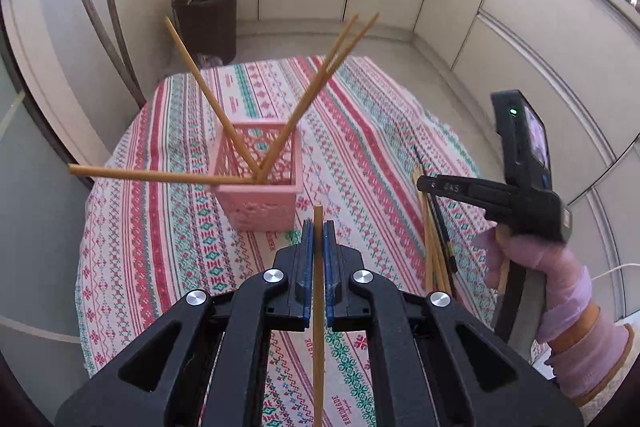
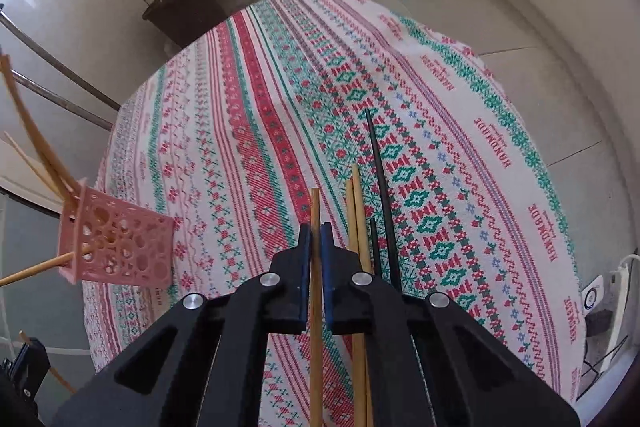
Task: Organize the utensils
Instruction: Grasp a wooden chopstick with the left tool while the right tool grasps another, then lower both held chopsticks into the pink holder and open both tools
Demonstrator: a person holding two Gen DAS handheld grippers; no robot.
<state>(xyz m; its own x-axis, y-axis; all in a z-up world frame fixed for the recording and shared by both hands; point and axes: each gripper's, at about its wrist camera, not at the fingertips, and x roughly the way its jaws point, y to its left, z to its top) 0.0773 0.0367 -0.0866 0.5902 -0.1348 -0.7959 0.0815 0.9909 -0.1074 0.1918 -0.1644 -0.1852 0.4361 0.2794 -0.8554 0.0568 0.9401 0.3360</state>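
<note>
Our left tool is clamped on one wooden chopstick just short of the pink holder, which already carries four sticks. Our right tool grips another wooden chopstick above the loose pile on the counter.

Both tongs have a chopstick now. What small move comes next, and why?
Probably carry the left tongs forward over the pink holder and tip their bamboo chopstick in. They are shut on it and sit just short of the holder, where four chopsticks already stand. The right tongs grip theirs above the loose pile, farther off.
</note>
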